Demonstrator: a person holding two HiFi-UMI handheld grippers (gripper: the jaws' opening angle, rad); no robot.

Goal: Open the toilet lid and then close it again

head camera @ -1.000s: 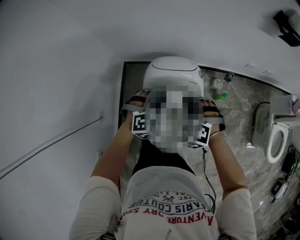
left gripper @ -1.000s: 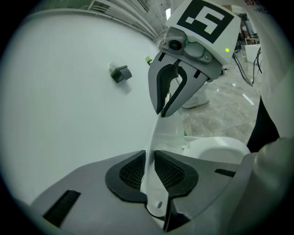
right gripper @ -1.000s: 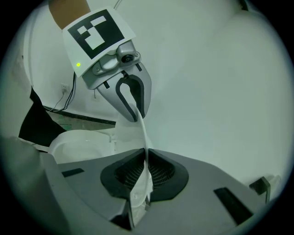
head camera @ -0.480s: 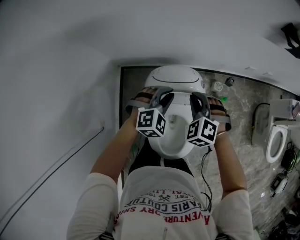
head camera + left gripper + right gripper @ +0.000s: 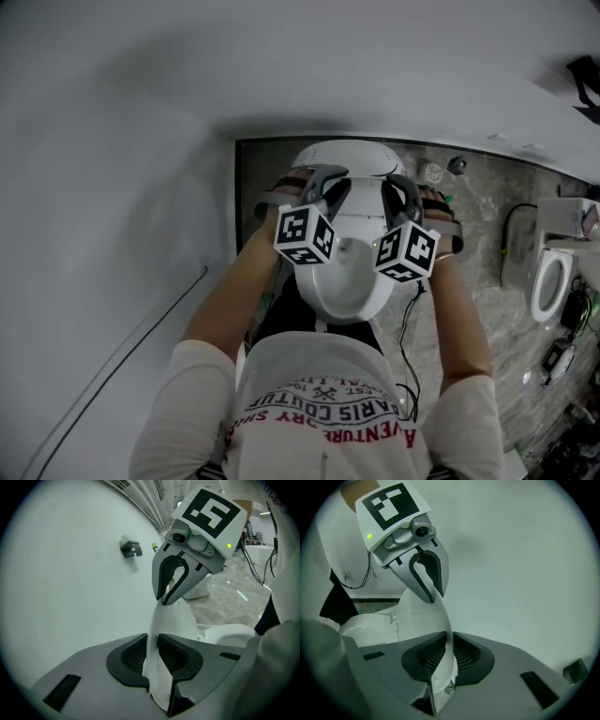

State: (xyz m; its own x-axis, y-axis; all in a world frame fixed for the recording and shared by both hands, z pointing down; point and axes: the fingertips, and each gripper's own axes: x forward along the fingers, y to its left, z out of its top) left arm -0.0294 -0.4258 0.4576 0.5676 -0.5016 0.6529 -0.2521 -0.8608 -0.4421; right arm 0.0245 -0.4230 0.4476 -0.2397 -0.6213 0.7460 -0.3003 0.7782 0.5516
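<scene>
The white, rounded plastic toilet lid (image 5: 349,277) is lifted clear of the white toilet bowl (image 5: 234,634) and stands tilted up, its free end towards the person's chest and its hinge end by the white wall (image 5: 112,141). It hangs between the two claws, which grip it on opposite side edges. The left claw (image 5: 323,192) has the lid's thin rim between its black ribbed pads (image 5: 133,656), both of which lie against the plastic; its jaws have just been opening a little, with the rim between them. The right claw (image 5: 401,197) is narrow too, its pads (image 5: 466,656) closed on the rim of the other side. From the left gripper view the lid (image 5: 164,630) runs up from the near jaws to the tips of the right claw (image 5: 168,597), whose marker cube sits above it; the right gripper view shows the same in mirror, the lid (image 5: 426,620) rising to the left claw (image 5: 433,597). The person's bare forearms reach forward on either side of the lid from a white printed T-shirt (image 5: 328,398). The toilet stands on a grey marbled floor (image 5: 478,234). Well apart, at the right edge of the head view, is a second white toilet (image 5: 551,281) with its seat showing. A small dark fitting (image 5: 131,549) is fixed to the wall.
</scene>
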